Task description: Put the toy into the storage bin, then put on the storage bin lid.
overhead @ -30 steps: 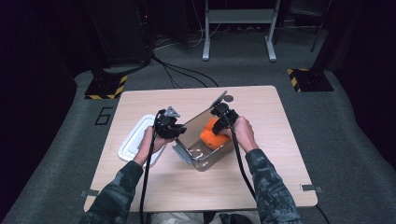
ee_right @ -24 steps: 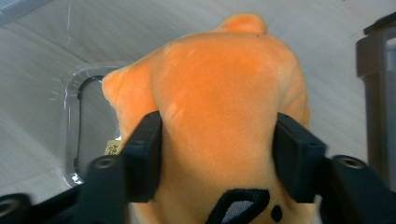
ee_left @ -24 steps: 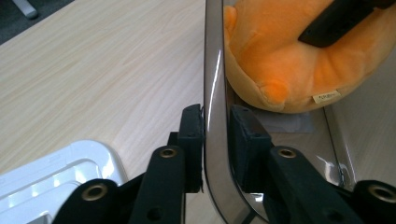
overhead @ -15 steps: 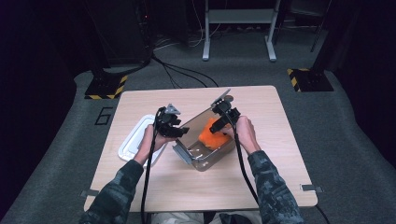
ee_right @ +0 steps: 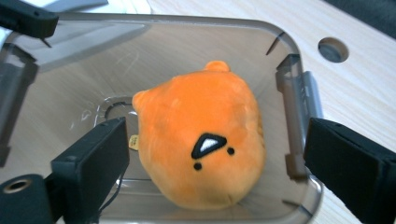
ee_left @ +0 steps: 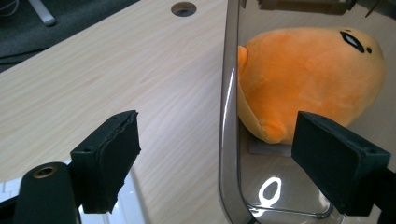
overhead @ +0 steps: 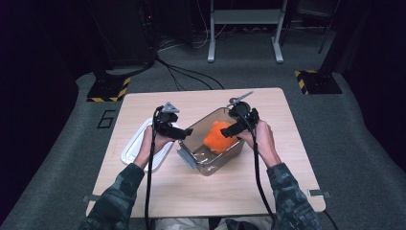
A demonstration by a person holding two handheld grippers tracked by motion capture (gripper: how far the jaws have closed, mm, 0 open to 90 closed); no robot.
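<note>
An orange plush toy (overhead: 216, 136) (ee_right: 201, 140) (ee_left: 303, 79) lies in a clear grey plastic bin (overhead: 210, 165) (ee_right: 187, 18) at the middle of the table. My left gripper (overhead: 187, 131) (ee_left: 222, 140) stands open astride the bin's left wall (ee_left: 229, 116). Its jaws have just been opening and neither pad touches the wall. My right gripper (overhead: 225, 130) (ee_right: 219, 140) hangs open above the plush and the bin's right wall. Its jaws have also just been opening, and they press on nothing.
A white lid or tray (overhead: 135, 146) lies on the table left of the bin, under my left hand. The table has a round cable hole (ee_right: 332, 49) (ee_left: 183, 8) beyond the bin. Striped stand bases (overhead: 110, 88) sit on the floor behind.
Both pairs of jaws have opened. The right gripper has let go of the plush and lifted up and back from it. The left hand has stayed at the bin's left wall.
</note>
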